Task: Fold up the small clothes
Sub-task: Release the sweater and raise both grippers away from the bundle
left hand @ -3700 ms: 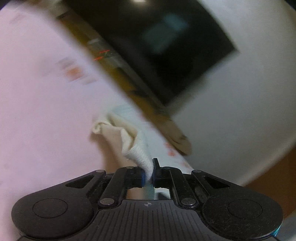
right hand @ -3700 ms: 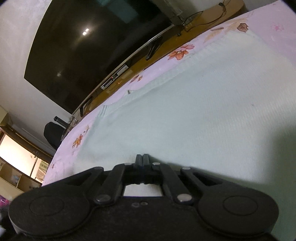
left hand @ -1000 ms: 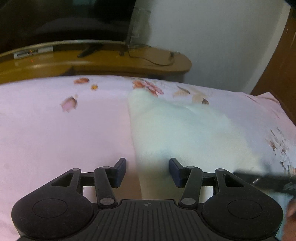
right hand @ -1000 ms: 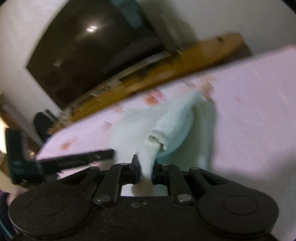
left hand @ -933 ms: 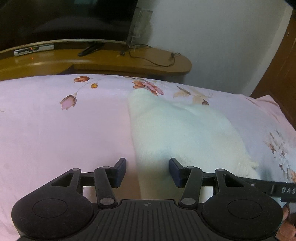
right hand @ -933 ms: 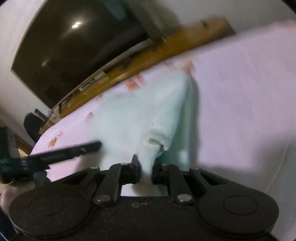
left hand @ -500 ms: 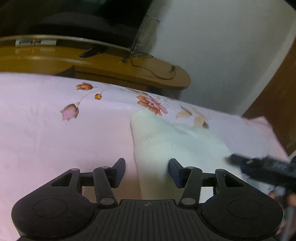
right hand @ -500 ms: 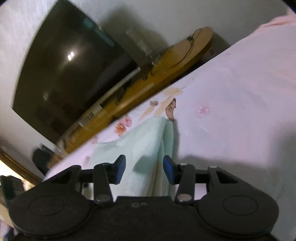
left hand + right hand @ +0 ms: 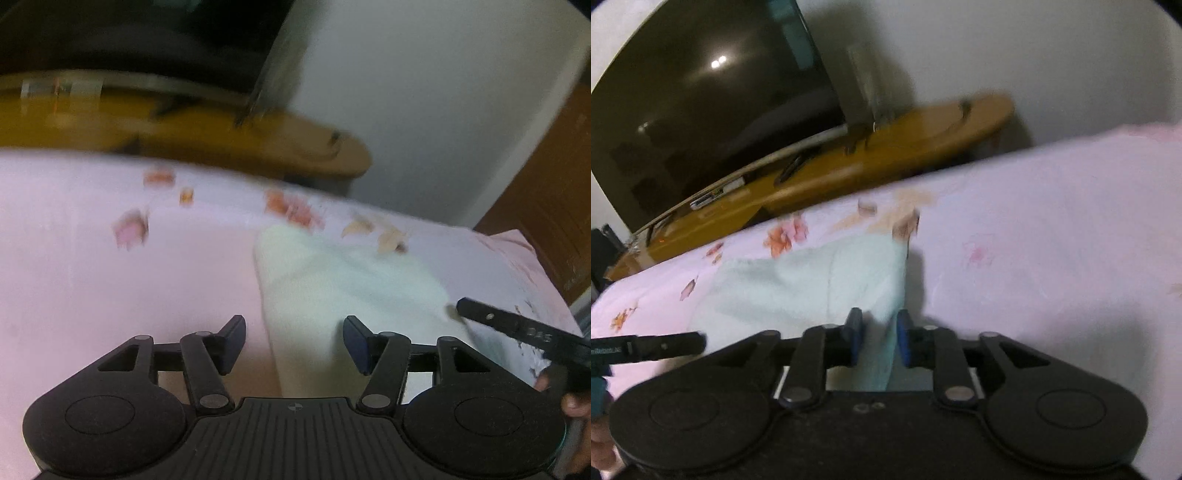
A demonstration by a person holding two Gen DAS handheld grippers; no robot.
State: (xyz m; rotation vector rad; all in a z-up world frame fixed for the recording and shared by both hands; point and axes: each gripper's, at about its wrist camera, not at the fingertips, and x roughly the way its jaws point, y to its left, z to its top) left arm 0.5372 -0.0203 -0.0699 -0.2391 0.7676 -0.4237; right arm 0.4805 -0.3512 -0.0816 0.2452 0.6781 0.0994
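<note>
Lying flat on the pink flowered bedsheet (image 9: 110, 295), the pale knitted garment (image 9: 343, 291) sits already doubled over, with a long straight edge on its left and a thicker, layered edge on its right. Beyond the bed, a wooden TV stand (image 9: 849, 166) and a dark television (image 9: 701, 92) fill the background.

The left gripper (image 9: 293, 338) hovers with its jaws well apart and widening a touch; the garment's near left edge shows between them, but neither pad presses on it, so nothing is held. Over on the other side, the right gripper (image 9: 877, 338) has its jaws closing in, now fairly narrow, straddling the garment's near right corner (image 9: 882, 332). A gap appears to remain on each side of the cloth, so it looks like a grip about to land, not one made.

As for the handling: this piece looks soft, light and limp, a ribbed knit that will sag and stretch wherever it is lifted. It should not slip much on rubbery pads, though a stack of layers can shear apart if only the top one is caught. Best bet, judging from here, is to pinch the two near corners through every layer, right at the edge.
</note>
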